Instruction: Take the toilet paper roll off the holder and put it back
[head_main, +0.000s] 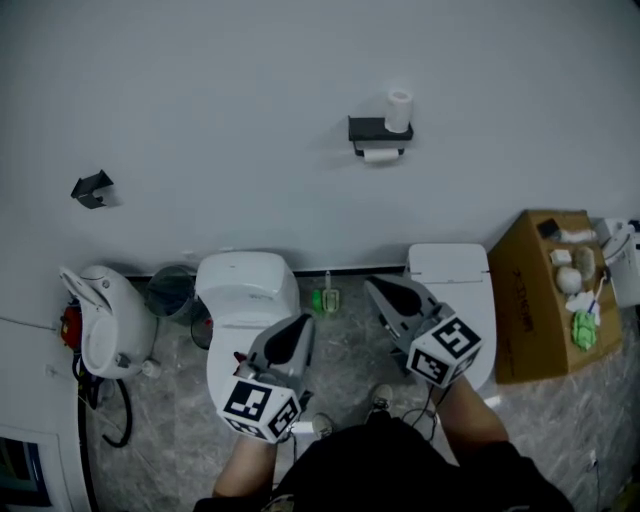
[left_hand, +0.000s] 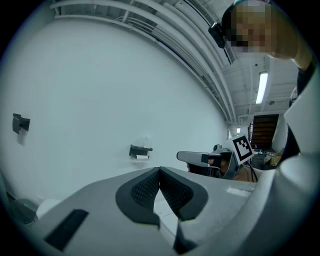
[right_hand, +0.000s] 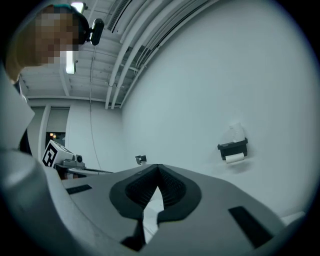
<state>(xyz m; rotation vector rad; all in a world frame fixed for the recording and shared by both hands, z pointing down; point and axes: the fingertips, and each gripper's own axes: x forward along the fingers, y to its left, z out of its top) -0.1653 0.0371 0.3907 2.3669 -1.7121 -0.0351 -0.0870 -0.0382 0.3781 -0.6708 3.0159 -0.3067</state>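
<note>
A black toilet paper holder (head_main: 378, 131) hangs on the white wall, with a white roll (head_main: 379, 155) mounted under it and a spare roll (head_main: 399, 110) standing on its shelf. The holder (left_hand: 140, 150) shows far off in the left gripper view, and as the holder (right_hand: 232, 148) at the right of the right gripper view. My left gripper (head_main: 301, 327) is shut and empty above a toilet. My right gripper (head_main: 378, 289) is shut and empty too, some way short of the wall. Both point toward the wall, well below the holder.
Two white toilets (head_main: 247, 290) (head_main: 452, 275) stand against the wall. A cardboard box (head_main: 535, 296) with small items sits at the right. A bin (head_main: 172, 291) and a white appliance (head_main: 105, 320) are at the left. A small black wall bracket (head_main: 92, 188) hangs far left.
</note>
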